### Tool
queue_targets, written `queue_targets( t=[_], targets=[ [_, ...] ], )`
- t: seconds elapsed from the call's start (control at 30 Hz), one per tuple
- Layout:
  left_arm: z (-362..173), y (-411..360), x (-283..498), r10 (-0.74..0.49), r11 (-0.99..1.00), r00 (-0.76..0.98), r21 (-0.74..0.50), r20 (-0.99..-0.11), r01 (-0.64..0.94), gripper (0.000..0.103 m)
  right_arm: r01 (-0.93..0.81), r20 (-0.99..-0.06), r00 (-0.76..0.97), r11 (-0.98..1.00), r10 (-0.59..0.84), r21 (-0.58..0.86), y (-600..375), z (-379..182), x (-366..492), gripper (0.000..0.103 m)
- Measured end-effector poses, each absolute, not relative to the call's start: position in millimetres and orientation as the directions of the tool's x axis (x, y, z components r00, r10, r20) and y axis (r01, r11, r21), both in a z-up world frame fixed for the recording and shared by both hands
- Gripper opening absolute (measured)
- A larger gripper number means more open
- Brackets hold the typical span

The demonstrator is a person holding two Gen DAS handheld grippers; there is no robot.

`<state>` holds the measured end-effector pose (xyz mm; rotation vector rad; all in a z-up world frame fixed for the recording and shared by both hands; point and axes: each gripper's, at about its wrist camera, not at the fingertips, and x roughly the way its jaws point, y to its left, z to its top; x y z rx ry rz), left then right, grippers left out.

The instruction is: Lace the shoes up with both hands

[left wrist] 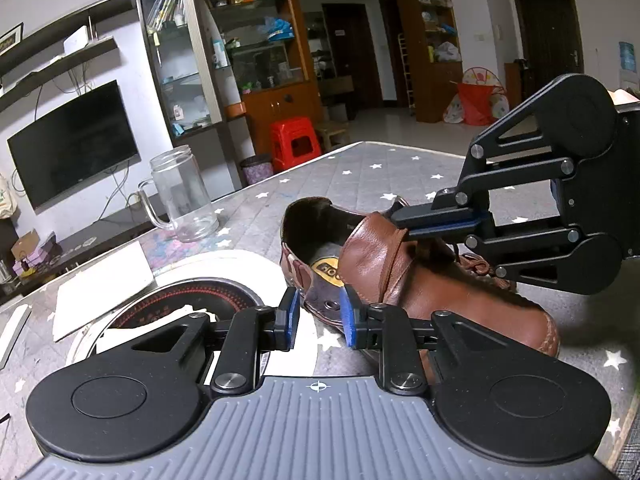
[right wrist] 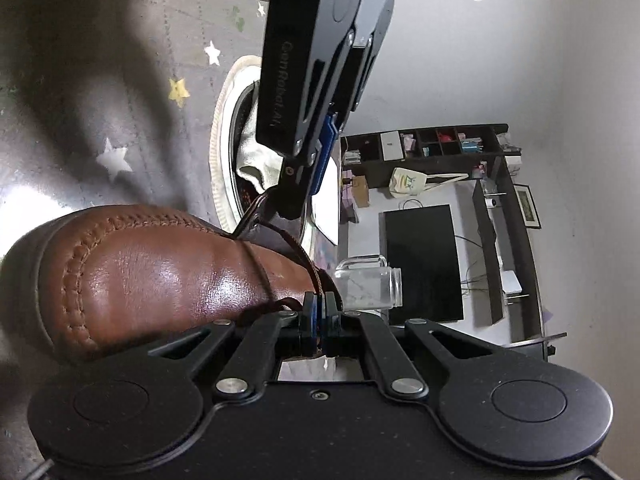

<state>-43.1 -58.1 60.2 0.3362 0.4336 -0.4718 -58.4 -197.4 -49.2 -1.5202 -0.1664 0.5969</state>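
A brown leather shoe [left wrist: 420,280] lies on the star-patterned table, its toe to the right; it also shows in the right wrist view [right wrist: 152,272]. My left gripper [left wrist: 318,318] is open, its blue pads either side of the shoe's eyelet flap, which carries a metal eyelet [left wrist: 330,303]. My right gripper [right wrist: 319,312] is shut on the brown lace [right wrist: 308,260], which runs taut from the flap. In the left wrist view the right gripper [left wrist: 404,220] sits over the tongue. The loose lace [left wrist: 480,266] bunches behind it.
A glass jar mug [left wrist: 182,196] stands at the back left. A round white cooker with a dark top [left wrist: 180,300] sits left of the shoe, with white paper [left wrist: 100,284] beside it. The table edge runs along the far side.
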Motion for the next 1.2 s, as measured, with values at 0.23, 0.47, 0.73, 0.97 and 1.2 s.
queue_targets(
  t=[0.23, 0.47, 0.73, 0.97, 1.2],
  targets=[
    [62, -61, -41, -0.368, 0.832, 0.803, 0.221, -0.468, 0.509, 0.026, -0.261, -0.294, 0.827, -0.136, 0.479, -0.956, -191, -60, -63, 0.002],
    [71, -63, -53, -0.417, 0.807, 0.796, 0.225, -0.438, 0.546, 0.026, -0.283, -0.309, 0.822, -0.127, 0.478, -0.951, -188, -60, -67, 0.002],
    [50, -79, -52, -0.406, 0.74, 0.749, 0.292, -0.524, 0.606, 0.026, -0.309, -0.318, 0.821, -0.1, 0.473, -0.946, -191, -57, -71, 0.002],
    [41, -91, -42, -0.409, 0.678, 0.724, 0.345, -0.556, 0.648, 0.019, -0.319, -0.32, 0.818, -0.086, 0.478, -0.944, -189, -53, -69, 0.002],
    [36, -90, -38, -0.41, 0.695, 0.724, 0.325, -0.554, 0.642, 0.002, -0.323, -0.319, 0.818, -0.077, 0.479, -0.943, -191, -54, -68, 0.002]
  ],
)
